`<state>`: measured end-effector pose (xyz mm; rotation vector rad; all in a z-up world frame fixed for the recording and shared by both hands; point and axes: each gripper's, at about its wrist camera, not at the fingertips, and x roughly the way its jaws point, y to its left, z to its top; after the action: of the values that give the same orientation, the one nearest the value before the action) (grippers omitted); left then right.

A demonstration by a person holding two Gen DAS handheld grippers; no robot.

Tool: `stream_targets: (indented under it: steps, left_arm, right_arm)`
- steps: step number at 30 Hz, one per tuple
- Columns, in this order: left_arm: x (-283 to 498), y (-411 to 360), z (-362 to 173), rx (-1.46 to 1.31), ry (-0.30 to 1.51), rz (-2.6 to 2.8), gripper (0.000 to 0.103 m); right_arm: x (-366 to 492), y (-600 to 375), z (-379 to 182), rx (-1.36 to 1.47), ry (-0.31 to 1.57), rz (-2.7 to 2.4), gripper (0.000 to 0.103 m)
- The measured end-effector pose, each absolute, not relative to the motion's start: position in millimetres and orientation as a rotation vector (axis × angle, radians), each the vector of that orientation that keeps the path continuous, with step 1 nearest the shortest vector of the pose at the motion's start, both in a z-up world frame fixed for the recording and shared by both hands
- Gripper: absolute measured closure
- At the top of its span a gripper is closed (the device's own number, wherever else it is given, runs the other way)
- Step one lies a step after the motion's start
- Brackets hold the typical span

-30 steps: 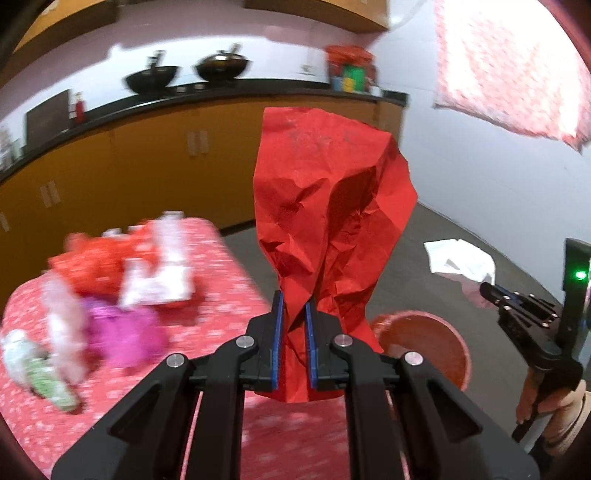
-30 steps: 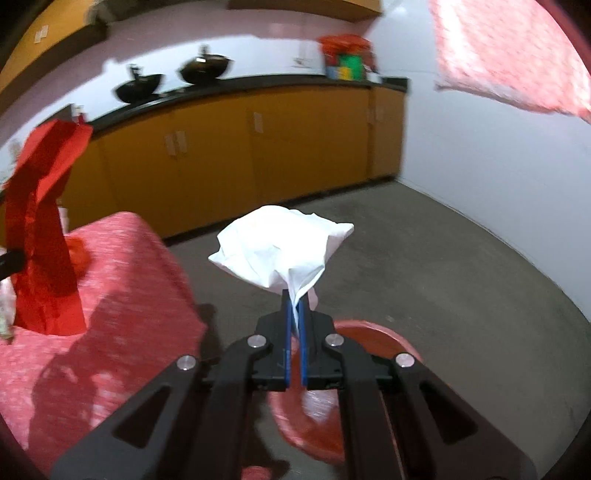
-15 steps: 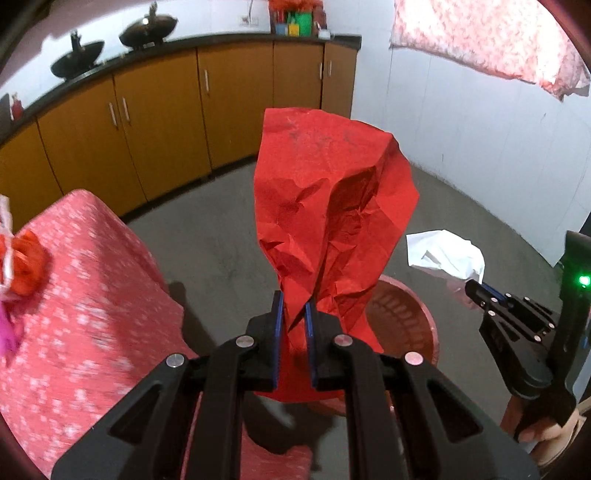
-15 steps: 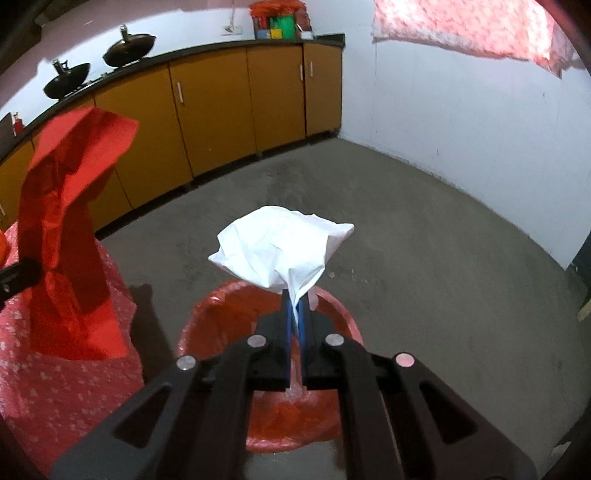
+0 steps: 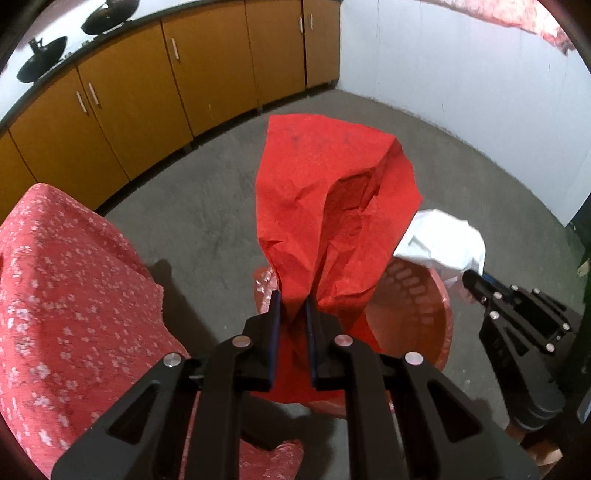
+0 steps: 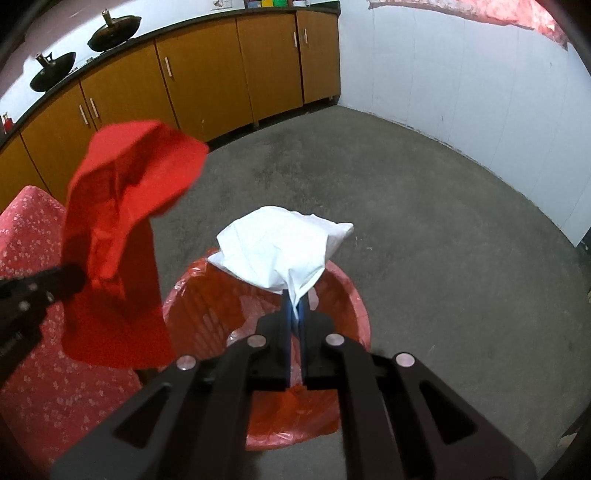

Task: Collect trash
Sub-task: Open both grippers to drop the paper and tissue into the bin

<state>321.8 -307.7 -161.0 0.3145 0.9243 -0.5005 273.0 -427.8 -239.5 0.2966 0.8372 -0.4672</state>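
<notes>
Orange cabinets (image 5: pixel 155 92) with slim pale handles curve along the far wall under a dark countertop (image 6: pixel 177 27). Two black woks (image 6: pixel 83 50) sit on that countertop. A grey concrete floor (image 6: pixel 424 221) spreads out to a white wall (image 5: pixel 461 81). At upper right, a red-patterned cloth (image 6: pixel 517 13) hangs against the wall. A red floral tablecloth (image 5: pixel 66 295) drapes over a table at left.

bin (image 6: pixel 343 291) right of table (image 6: pixel 33 229), cabinets (image 6: pixel 207 74) behind
</notes>
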Motion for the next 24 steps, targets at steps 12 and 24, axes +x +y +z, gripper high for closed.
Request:
stream_targets:
  steps: [12, 24]
  left_arm:
    - [326, -319, -173, 0.336, 0.952, -0.486, 0.086]
    - [329, -311, -170, 0.308, 0.944, -0.463, 0.072]
  right_arm:
    - [281, -432, -244, 0.313, 0.839, -0.449, 0.094]
    - [278, -423, -237, 0.288, 0.823, -0.45, 0.082]
